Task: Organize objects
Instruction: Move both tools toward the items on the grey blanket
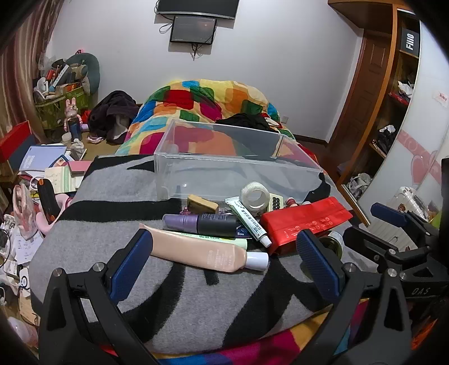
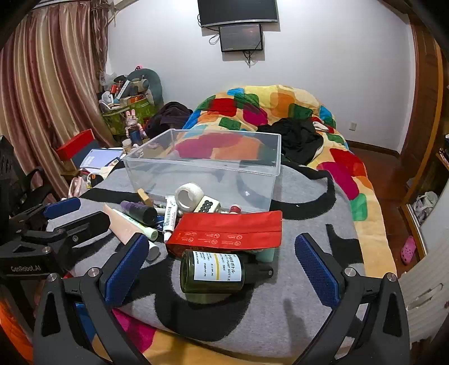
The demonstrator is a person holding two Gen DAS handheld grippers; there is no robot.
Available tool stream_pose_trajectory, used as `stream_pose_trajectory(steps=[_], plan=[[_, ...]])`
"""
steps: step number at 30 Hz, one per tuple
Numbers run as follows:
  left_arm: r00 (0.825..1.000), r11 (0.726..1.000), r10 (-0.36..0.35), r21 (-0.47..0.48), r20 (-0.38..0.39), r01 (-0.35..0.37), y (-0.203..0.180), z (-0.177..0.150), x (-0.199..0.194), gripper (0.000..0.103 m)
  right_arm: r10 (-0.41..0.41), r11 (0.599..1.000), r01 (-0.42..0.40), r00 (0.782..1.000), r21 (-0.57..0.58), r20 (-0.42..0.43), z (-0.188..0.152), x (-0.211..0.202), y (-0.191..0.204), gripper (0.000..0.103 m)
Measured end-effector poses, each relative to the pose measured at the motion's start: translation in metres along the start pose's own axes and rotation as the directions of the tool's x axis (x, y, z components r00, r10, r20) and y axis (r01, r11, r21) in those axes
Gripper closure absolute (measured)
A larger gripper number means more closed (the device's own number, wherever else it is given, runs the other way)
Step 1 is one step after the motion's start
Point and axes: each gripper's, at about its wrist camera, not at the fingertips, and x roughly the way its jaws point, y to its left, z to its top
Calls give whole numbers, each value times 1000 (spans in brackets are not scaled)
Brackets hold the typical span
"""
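Between the spread fingers of the left gripper (image 1: 224,258), just ahead of the pads, a peach tube (image 1: 196,251) lies crosswise with its white cap toward the right finger; the jaws stand wide and hold nothing. Beyond the tube, further out from the jaws, lie a green tube (image 1: 224,240), a purple-and-black bottle (image 1: 202,223), a small white ointment tube (image 1: 248,221), a roll of white tape (image 1: 254,198) and a red pouch (image 1: 304,220).

The right gripper (image 2: 221,258) is likewise wide open and empty. A dark green pump bottle (image 2: 212,272) lies on its side between its fingers, nozzle pointing toward the right finger, with the red pouch (image 2: 228,231) just past it.

Behind the clutter, straight ahead of both pairs of jaws, stands a clear plastic bin (image 2: 202,168). Everything rests on a grey-and-black blanket (image 2: 280,303) spread over a bed with a patchwork quilt (image 2: 280,104). A curtain (image 2: 50,112) hangs beyond the left finger of the right gripper, and screens (image 2: 238,14) are mounted on the far wall.
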Motion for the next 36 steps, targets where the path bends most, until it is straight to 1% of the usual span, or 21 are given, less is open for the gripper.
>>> stream_pose_trajectory(steps=[36], plan=[[1000, 1000, -7, 4, -3, 7, -4, 1, -3, 0, 23, 1000, -23, 1000, 12, -19, 0, 2, 4, 0]])
